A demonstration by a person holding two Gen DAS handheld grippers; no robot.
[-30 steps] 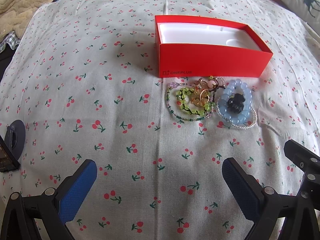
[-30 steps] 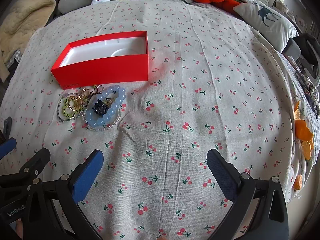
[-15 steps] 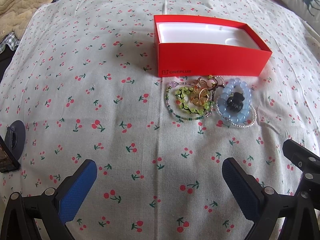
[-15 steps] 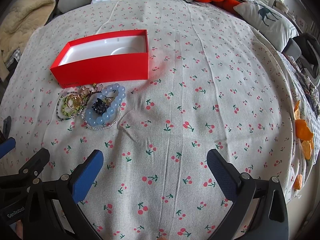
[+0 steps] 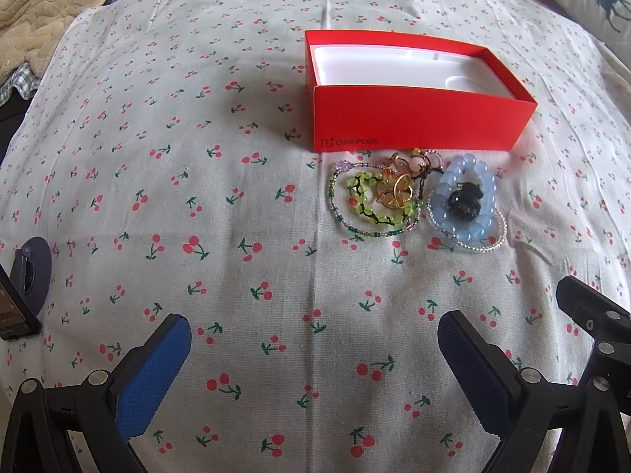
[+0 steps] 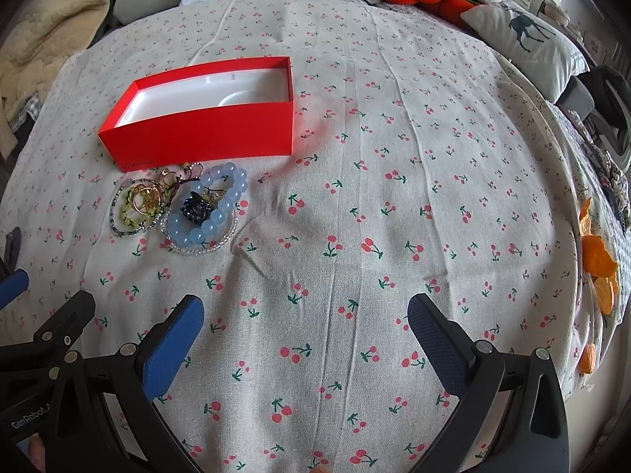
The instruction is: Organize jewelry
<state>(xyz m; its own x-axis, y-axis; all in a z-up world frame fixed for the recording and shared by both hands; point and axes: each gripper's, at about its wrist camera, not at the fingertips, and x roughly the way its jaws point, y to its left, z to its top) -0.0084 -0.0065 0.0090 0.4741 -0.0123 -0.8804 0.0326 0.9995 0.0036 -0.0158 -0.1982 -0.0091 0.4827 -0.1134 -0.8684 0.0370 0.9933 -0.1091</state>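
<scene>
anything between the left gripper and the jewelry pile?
No. In the left wrist view, only bare cherry-print cloth lies between the open left gripper and the jewelry pile, which sits just in front of the red box.

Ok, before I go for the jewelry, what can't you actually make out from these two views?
- Jewelry pile: the tangle of gold rings and cords overlaps in both views, so I can't count separate pieces.
- Dark charm inside the blue bead bracelet: too small to identify.
- Red box: in the right wrist view, its near wall hides part of the white tray floor.
- Dark device: cut off by the left wrist view's left edge.
</scene>
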